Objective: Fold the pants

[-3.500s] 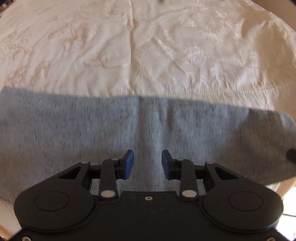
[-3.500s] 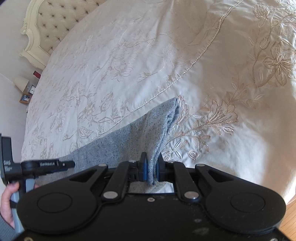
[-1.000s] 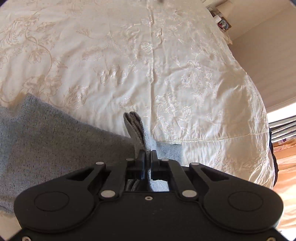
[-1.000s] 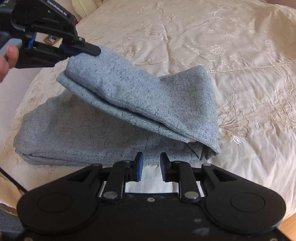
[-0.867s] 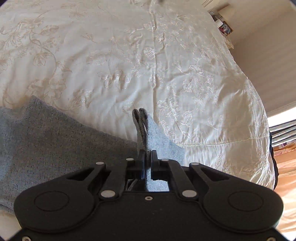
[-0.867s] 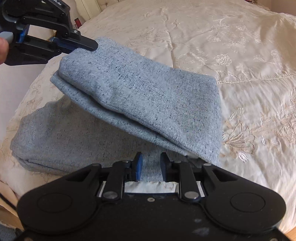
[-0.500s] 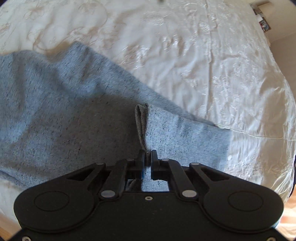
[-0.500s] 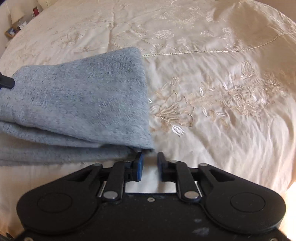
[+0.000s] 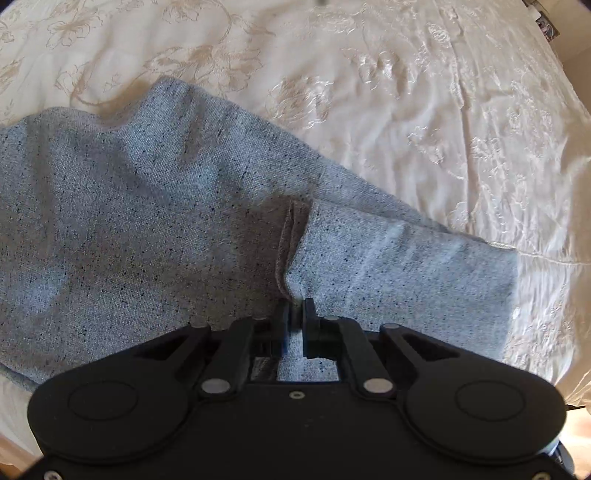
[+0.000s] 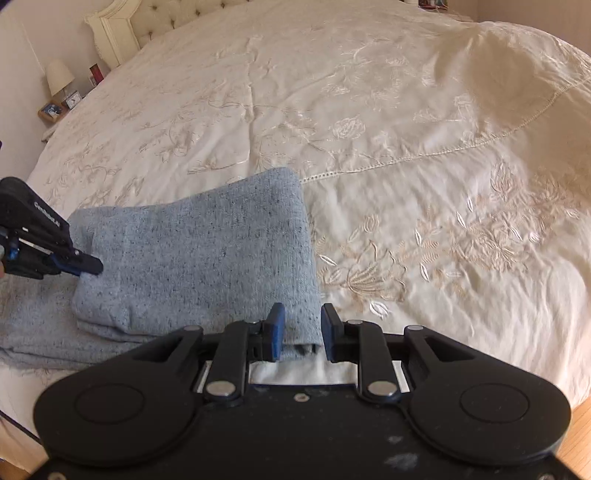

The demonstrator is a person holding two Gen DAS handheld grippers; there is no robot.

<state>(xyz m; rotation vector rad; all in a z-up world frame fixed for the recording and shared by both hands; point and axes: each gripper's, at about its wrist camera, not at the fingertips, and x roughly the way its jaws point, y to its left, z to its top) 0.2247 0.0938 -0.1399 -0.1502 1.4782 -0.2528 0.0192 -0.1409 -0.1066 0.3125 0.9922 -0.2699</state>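
Left gripper [image 9: 293,321]: matte black body, round caps, silver pivot screws. Right gripper [image 10: 303,328]: the same, with blue pads, scuffed pale

A wide cream bedspread with embroidered flowers [image 10: 369,122] covers the bed and fills most of both views. A line of open stitching [image 10: 424,157] runs across it. At the far end stands a cream tufted headboard [image 10: 173,14] against a pale plain wall [image 10: 26,40]. Beside the bed is a small wooden bedside table [image 10: 51,112]; on it stand a lamp with a white shade [image 10: 59,77] and a small clock [image 10: 75,99]. Bright daylight falls on the cloth. A strip of light wooden floor [image 10: 580,435] shows at the low right corner.
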